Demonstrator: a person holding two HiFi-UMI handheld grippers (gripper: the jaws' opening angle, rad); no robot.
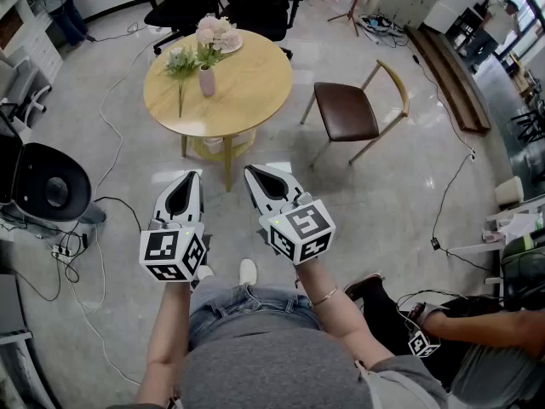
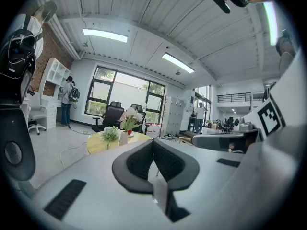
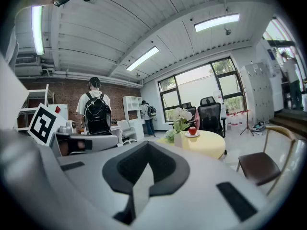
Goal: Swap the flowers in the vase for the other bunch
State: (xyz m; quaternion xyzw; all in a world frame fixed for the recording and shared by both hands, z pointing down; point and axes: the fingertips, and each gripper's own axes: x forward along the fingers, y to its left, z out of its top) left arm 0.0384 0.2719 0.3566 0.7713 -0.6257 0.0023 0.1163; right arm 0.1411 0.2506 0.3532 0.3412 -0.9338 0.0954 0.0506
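Your left gripper (image 1: 192, 177) is squeezed fully closed with nothing in it, and it hangs well short of the vase (image 1: 207, 81), with bare floor between. The right gripper (image 1: 252, 174) beside it is closed and empty too, and just as far from the vase.

I judge the step in hand to be the approach. Walk up to the table (image 1: 255, 92) until the vase is within easy reach, and part both sets of jaws on the way. The spare bunch (image 1: 180, 65) lies flat just left of the vase, with its stem trailing toward you. Leave it there until the vase is empty, then take it by the stem, not the heads. Steady the vase low on its body with one gripper. With the other, pinch the stems of the flowers (image 1: 216, 34) just above the vase's mouth and lift straight up, so the vase doesn't tip.

The left gripper view shows the vase side-on and upright, which the head view cannot confirm from above. The head view alone gives the layout: the spare bunch is left of the vase and a chair (image 1: 347, 111) stands well apart to its right. In the right gripper view, a red apple (image 3: 192, 130) shows just beside the vase, apparently on a plate (image 3: 193, 134). From above, the blossoms hide the apple, so watch for it when you lift.
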